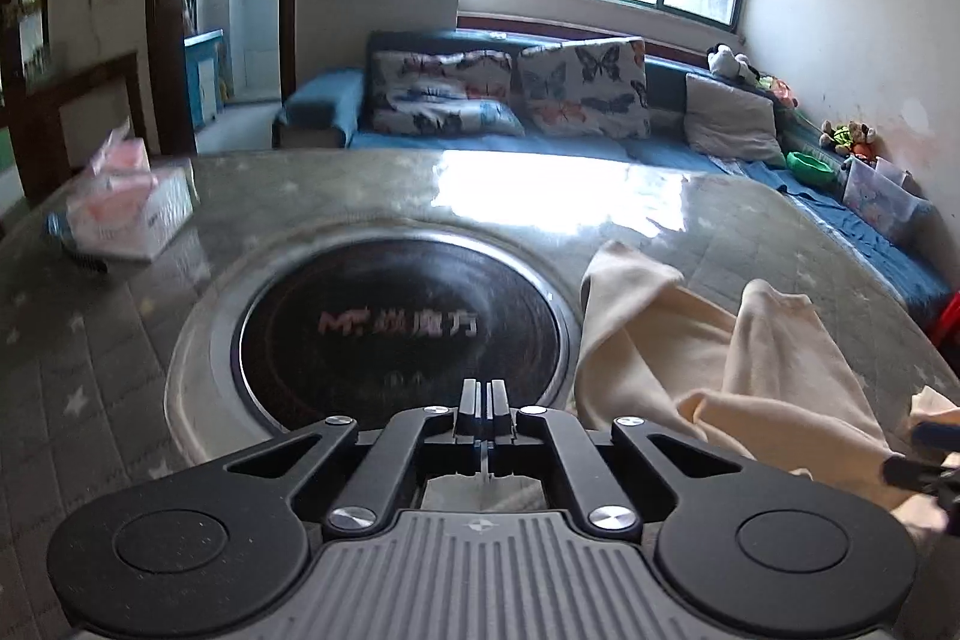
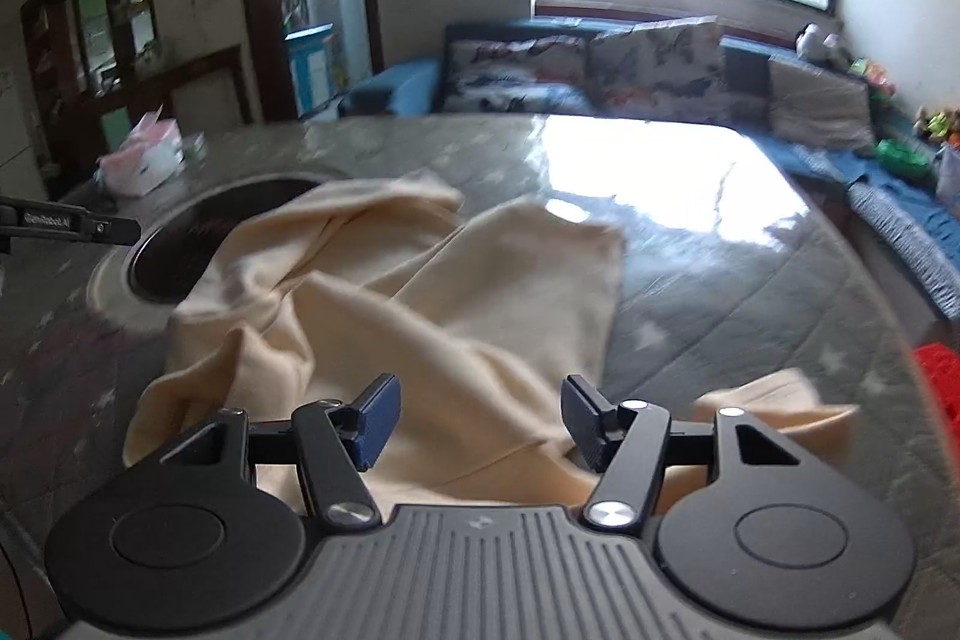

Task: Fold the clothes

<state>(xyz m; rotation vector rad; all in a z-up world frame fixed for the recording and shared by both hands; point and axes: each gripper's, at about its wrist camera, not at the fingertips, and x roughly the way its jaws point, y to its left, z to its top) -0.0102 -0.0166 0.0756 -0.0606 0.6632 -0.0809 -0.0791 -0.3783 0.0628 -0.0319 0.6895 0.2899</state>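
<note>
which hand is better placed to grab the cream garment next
Right. The right gripper hangs over the cream garment with jaws open, while the left gripper, jaws shut and empty, sits above the round black hob beside it.

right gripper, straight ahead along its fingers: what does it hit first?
Most likely the cream garment: it lies crumpled on the table right ahead of the open right gripper, whose fingers point down toward it. Nothing shows between gripper and cloth, though depth is hard to judge in this fisheye view.

We see a cream garment (image 2: 432,292) on a grey star-patterned table cover (image 2: 690,328), black round hob (image 1: 399,325), blue sofa (image 1: 600,148), butterfly-print cushions (image 1: 585,85), pink-white tissue box (image 1: 129,208).
</note>
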